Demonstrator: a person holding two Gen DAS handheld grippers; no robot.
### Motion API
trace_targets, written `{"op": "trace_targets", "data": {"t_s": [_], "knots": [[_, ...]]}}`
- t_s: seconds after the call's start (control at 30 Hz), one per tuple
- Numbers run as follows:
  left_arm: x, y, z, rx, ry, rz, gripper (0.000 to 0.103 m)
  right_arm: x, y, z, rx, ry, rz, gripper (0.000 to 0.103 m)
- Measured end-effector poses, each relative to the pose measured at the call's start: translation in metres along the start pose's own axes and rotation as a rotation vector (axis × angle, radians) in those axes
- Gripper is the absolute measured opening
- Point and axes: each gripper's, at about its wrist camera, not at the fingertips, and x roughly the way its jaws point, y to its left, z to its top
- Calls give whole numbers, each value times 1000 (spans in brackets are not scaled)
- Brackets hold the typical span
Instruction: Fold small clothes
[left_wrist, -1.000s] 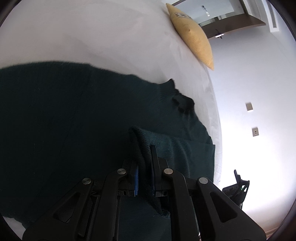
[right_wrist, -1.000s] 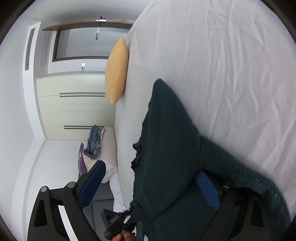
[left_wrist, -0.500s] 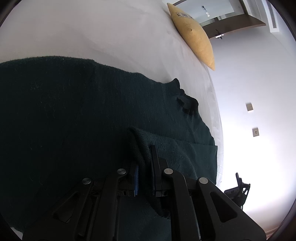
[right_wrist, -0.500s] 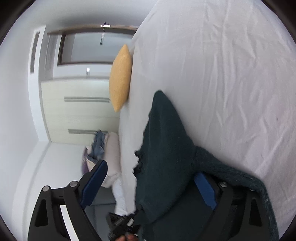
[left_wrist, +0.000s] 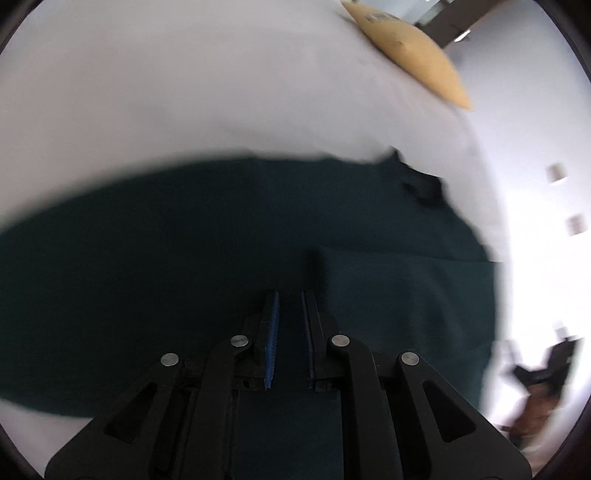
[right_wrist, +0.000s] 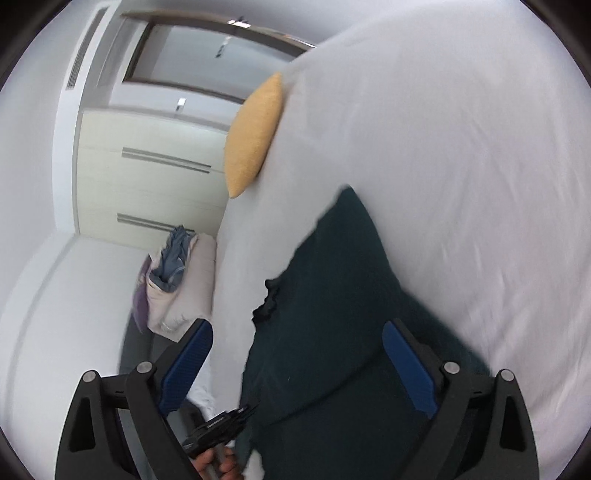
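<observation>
A dark green sweater lies spread on the white bed sheet, with one sleeve folded over its body. My left gripper hovers just above the sweater; its jaws are opening, a narrow gap shows between the blue pads and no cloth is pinched there. In the right wrist view the sweater runs from the middle to the bottom edge. My right gripper stands wide open above it, holding nothing. The left gripper's tip and the hand holding it show at the bottom.
A yellow cushion rests at the bed's far edge, also visible as the cushion in the left wrist view. Beside the bed a pile of clothes sits on a pale seat, in front of a cream wardrobe. White sheet spreads to the right.
The left gripper let go of the sleeve fold it was pinching and lifted off; the sleeve now lies flat. The right gripper rose and rolled, staying open.
</observation>
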Motion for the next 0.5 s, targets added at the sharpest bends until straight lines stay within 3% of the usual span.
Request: {"op": "trace_targets", "data": {"t_s": [0.1, 0.17, 0.23, 0.3, 0.4, 0.5], "knots": [[-14, -30, -6, 115, -82, 11, 11, 21, 9, 29, -48, 50, 4, 94], [-8, -52, -12, 198, -97, 3, 11, 40, 10, 43, -51, 101, 17, 93], [7, -71, -18, 264, -95, 47, 11, 60, 8, 57, -55, 137, -10, 89], [26, -76, -24, 282, -74, 80, 11, 79, 6, 67, -71, 167, -17, 88], [30, -74, -30, 283, -115, 79, 11, 98, 3, 77, -99, 182, -48, 83], [30, -71, -32, 293, -111, 69, 11, 113, -2, 76, -125, 241, -83, 71]]}}
